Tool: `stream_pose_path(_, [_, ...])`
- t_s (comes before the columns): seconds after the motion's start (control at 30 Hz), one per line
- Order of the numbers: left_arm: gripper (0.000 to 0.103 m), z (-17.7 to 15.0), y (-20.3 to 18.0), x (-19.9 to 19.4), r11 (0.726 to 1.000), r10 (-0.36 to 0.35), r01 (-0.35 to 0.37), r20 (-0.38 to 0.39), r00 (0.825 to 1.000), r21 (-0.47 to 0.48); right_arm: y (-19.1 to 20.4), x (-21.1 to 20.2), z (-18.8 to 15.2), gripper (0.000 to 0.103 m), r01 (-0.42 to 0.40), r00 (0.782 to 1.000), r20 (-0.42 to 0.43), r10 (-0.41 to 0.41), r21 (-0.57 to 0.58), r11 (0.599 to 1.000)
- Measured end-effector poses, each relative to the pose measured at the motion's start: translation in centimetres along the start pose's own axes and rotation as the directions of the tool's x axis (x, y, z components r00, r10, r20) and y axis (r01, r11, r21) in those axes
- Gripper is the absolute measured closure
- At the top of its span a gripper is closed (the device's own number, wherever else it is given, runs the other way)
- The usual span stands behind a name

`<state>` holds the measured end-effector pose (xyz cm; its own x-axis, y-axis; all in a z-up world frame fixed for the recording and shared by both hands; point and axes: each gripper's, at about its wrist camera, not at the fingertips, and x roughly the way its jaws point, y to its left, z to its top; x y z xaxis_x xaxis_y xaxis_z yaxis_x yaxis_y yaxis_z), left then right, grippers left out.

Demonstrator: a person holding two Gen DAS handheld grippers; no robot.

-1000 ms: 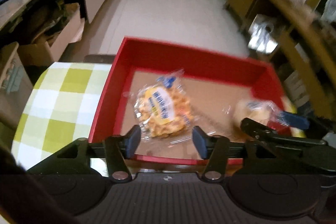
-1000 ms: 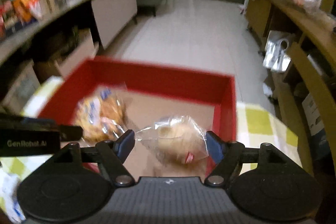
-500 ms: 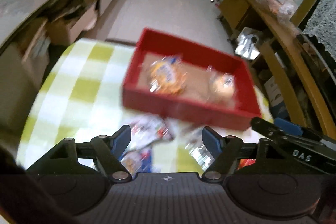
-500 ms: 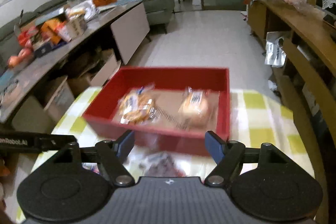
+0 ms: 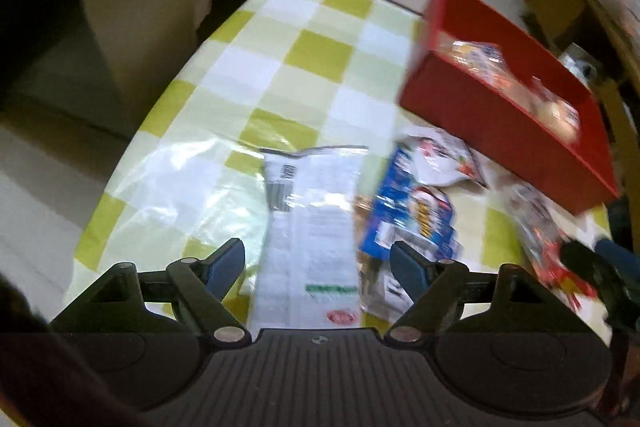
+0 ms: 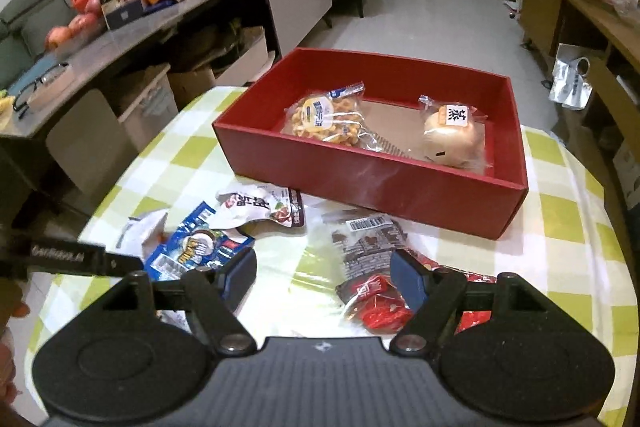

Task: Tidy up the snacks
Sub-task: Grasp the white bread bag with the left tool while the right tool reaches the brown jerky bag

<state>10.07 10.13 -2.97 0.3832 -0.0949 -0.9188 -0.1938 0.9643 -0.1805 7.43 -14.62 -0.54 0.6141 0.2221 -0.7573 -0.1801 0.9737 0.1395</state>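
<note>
A red box (image 6: pixel 372 179) stands on the green-checked table (image 6: pixel 560 211) and holds a yellow snack packet (image 6: pixel 326 115) and a wrapped bun (image 6: pixel 454 135). My left gripper (image 5: pixel 318 263) hangs over a white packet (image 5: pixel 312 223), its jaws opening with the packet lying below and between them, untouched. A blue packet (image 5: pixel 412 215) lies beside its right finger. My right gripper (image 6: pixel 322 273) is open above bare table; a dark and red packet (image 6: pixel 372 259) lies by its right finger. The blue packet (image 6: pixel 196 247) and a white packet with red print (image 6: pixel 256 205) lie to its left.
The red box (image 5: pixel 512 107) sits at the right in the left wrist view, with more packets (image 5: pixel 540 231) in front of it. A long counter (image 6: pixel 132 27) with boxes and fruit runs along the left. Wooden shelving (image 6: pixel 592 27) stands at the right. The table's left edge is close.
Both grippers have drawn back from the red box to the loose packets in front of it. The left one swung leftwards, pointing more steeply down, and its jaws widened. Two snacks stay in the box.
</note>
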Motion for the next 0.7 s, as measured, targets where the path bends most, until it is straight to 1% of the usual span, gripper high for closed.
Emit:
stream_pose_path(0.07, [0.024,0.1,0.7,1.2,0.999,0.012,-0.013,-0.016,1.000,-0.038,-0.3,0.6,-0.1,0.024,0.003,1.000,-0.013,-0.003,-0.006,1.000])
stream_pose_path(0.1, [0.029,0.1,0.8,1.9,0.998,0.011,-0.012,-0.029,1.000,-0.054,-0.5,1.1,-0.1,0.024,0.011,1.000,-0.022,-0.011,-0.006,1.000])
stream_pose_path(0.13, [0.036,0.1,0.8,2.6,0.998,0.011,-0.014,-0.044,0.999,-0.063,-0.7,1.4,-0.1,0.024,0.018,0.999,-0.029,-0.018,-0.006,1.000])
stream_pose_path(0.17, [0.035,0.1,0.6,2.9,0.998,0.020,-0.023,-0.046,0.999,-0.061,-1.0,1.7,0.0,0.024,0.024,0.999,-0.035,-0.024,-0.009,1.000])
stream_pose_path(0.2, [0.035,0.1,0.1,2.8,0.998,0.035,-0.036,-0.026,0.999,-0.046,-1.4,2.0,0.1,0.024,0.027,0.999,-0.040,-0.027,-0.005,1.000])
stream_pose_path(0.23, [0.041,0.1,-0.5,2.8,0.998,0.051,-0.051,-0.022,0.998,-0.024,-1.9,2.2,0.3,0.024,0.030,0.999,-0.042,-0.029,0.006,1.000])
stream_pose_path(0.27, [0.042,0.1,-0.9,2.8,0.998,0.061,-0.061,-0.015,0.998,-0.008,-2.5,2.4,0.4,0.024,0.037,0.998,-0.042,-0.036,0.020,0.999])
stream_pose_path(0.3, [0.047,0.0,-1.1,2.7,0.998,0.060,-0.060,-0.011,0.998,-0.005,-3.2,2.6,0.6,0.024,0.047,0.998,-0.045,-0.045,0.032,0.998])
stream_pose_path(0.33, [0.050,-0.1,-1.3,2.6,0.999,0.047,-0.047,-0.017,0.999,-0.001,-3.7,2.7,0.7,0.024,0.052,0.997,-0.052,-0.050,0.035,0.998])
stream_pose_path(0.43, [0.054,-0.4,-1.9,1.9,0.999,0.030,-0.029,-0.026,0.999,0.037,-5.0,3.2,1.0,0.024,0.065,0.996,-0.067,-0.062,0.054,0.996])
stream_pose_path(0.5, [0.055,-0.3,-1.9,1.2,0.999,-0.002,0.004,-0.028,1.000,0.041,-5.5,3.6,1.2,0.024,0.062,0.996,-0.071,-0.059,0.052,0.997])
stream_pose_path(0.63, [0.056,0.2,-1.9,0.0,0.997,-0.051,0.051,-0.011,0.999,0.051,-5.3,5.0,2.0,0.024,0.011,0.995,-0.099,-0.005,0.058,0.998])
stream_pose_path(0.7, [0.056,0.1,-1.9,-0.1,0.996,-0.059,0.059,-0.017,0.998,0.062,-4.1,5.9,2.3,0.024,-0.003,0.993,-0.120,0.005,0.014,1.000])
